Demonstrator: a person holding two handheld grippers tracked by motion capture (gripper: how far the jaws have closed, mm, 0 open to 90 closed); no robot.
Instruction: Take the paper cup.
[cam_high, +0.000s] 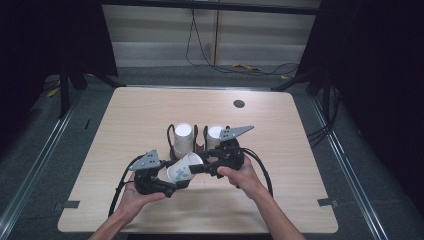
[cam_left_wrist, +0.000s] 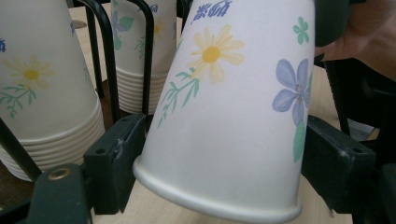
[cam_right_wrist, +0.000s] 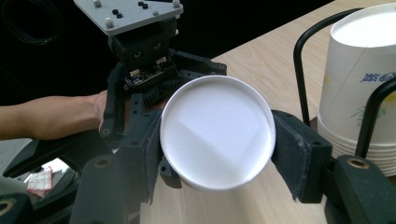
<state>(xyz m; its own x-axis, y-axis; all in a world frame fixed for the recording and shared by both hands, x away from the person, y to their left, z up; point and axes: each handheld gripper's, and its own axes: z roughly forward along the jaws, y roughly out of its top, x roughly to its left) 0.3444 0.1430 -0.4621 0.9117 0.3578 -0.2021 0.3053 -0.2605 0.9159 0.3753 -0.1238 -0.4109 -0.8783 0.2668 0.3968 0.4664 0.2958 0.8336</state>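
The table (cam_high: 280, 150) is pale wood with a dark round hole (cam_high: 239, 104) near its far edge. At its middle a black wire rack (cam_high: 196, 137) holds two stacks of upside-down paper cups (cam_high: 183, 137), side by side. Just in front of the rack both grippers meet on one loose cup (cam_high: 184, 169), which lies tilted above the table. The left gripper (cam_left_wrist: 219, 154) grips it near the rim, its jaws closed against the flowered wall on either side. The right gripper (cam_right_wrist: 217, 144) clamps the same cup at its base end, padded jaws pressed to both sides of the white round bottom. A hand (cam_high: 137, 197) holds each gripper.
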